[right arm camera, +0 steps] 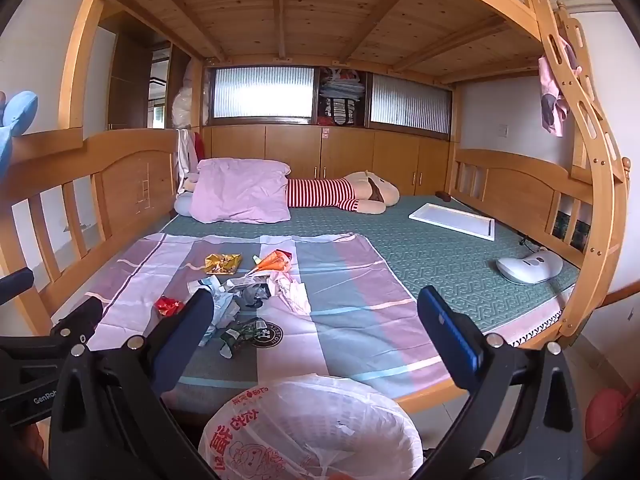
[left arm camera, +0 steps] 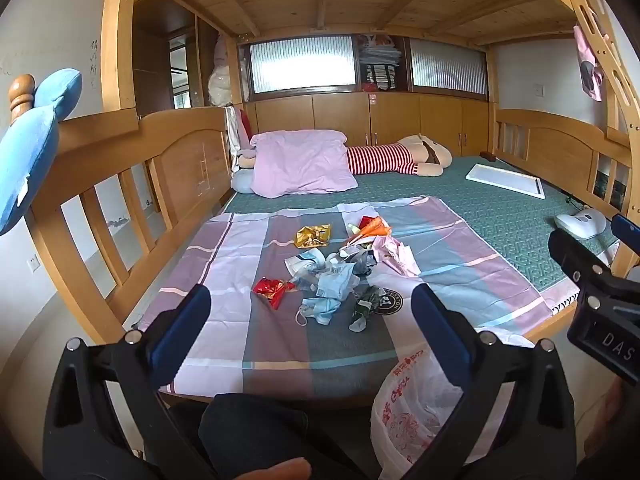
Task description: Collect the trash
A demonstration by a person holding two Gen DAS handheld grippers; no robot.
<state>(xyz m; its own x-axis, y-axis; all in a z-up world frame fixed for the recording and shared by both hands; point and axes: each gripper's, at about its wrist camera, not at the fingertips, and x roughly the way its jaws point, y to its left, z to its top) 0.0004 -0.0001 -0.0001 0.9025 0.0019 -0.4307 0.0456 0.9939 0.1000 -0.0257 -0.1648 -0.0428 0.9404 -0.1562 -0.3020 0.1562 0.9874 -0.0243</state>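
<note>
1. Step in hand, as I judge it: the approach, before any pick. Both grippers hover short of the bed [left arm camera: 460, 208], neither touching anything.
2. Left gripper [left arm camera: 312, 320]: fingers [left arm camera: 180, 332] spread wide, nothing between them. They frame the lower centre of the left wrist view, aimed at the litter.
3. Right gripper [right arm camera: 316, 320]: fingers [right arm camera: 448, 328] likewise fully apart and empty. Its body also shows at the right edge of the left wrist view.
4. Trash pile [left arm camera: 340, 268]: sits mid-frame on the striped sheet [left arm camera: 460, 264], which lies on the bed's green mattress. Pieces I can tell apart: gold wrapper [left arm camera: 312, 236] at the upper left of the pile, red wrapper [left arm camera: 274, 290] at its lower left, orange packet [left arm camera: 374, 229] at the top, blue face mask [left arm camera: 318, 310] at the near edge, green packet [left arm camera: 364, 306] just right of the mask, pink crumpled plastic [left arm camera: 394, 254] on the right. The middle of the heap is tangled; items overlap and cannot be counted.
5. White plastic bag [right arm camera: 312, 428] with red print: lower centre of the right wrist view, at the near edge of the bed, below the fingers. Presumably the receptacle; whether its mouth is open I cannot tell.
6. Next move calls for, in my judgement: advancing one gripper to a loose outlying piece, closing on it alone without pinching the sheet, then carrying it to the bag. Thin film may slip or drag neighbours along.
</note>
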